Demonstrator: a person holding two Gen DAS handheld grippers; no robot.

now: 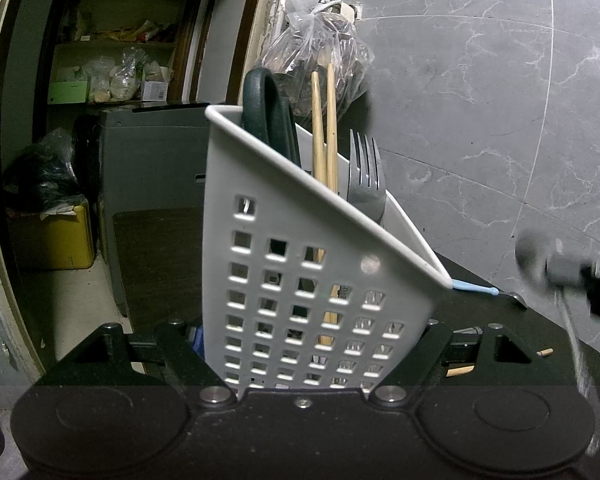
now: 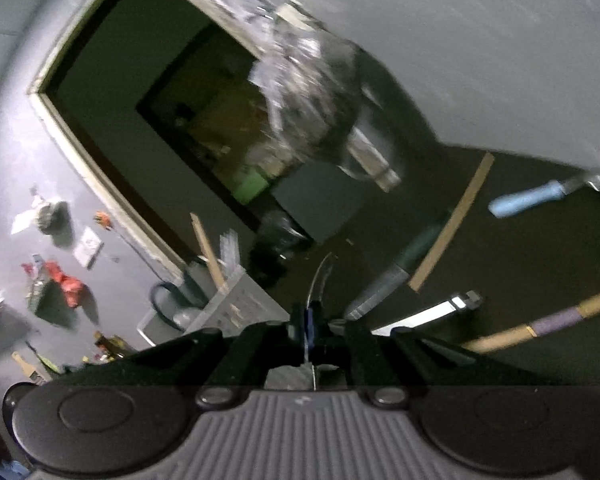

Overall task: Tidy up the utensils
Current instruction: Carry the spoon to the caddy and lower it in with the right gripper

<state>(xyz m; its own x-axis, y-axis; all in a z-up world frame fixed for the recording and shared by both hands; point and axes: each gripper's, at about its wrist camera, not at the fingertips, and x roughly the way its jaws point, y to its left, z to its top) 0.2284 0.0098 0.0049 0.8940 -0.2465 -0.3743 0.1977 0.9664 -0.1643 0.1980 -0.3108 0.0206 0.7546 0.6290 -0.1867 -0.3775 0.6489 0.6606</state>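
Left gripper [image 1: 300, 356]: jaws clamped on either side of a white perforated caddy [image 1: 300, 280], which leans tilted on the dark table [image 1: 480, 280]; caddy contents: dark-handled scissors [image 1: 266, 108], two wooden chopsticks [image 1: 326, 128], grey forks [image 1: 366, 172]; right gripper [image 2: 310, 320]: jaws together, pinching a thin metal utensil seen edge-on, kind not clear; loose on table: blue-handled utensil [image 2: 528, 198], knife [image 2: 388, 280], wooden stick [image 2: 452, 222], striped-handled tool [image 2: 548, 320].
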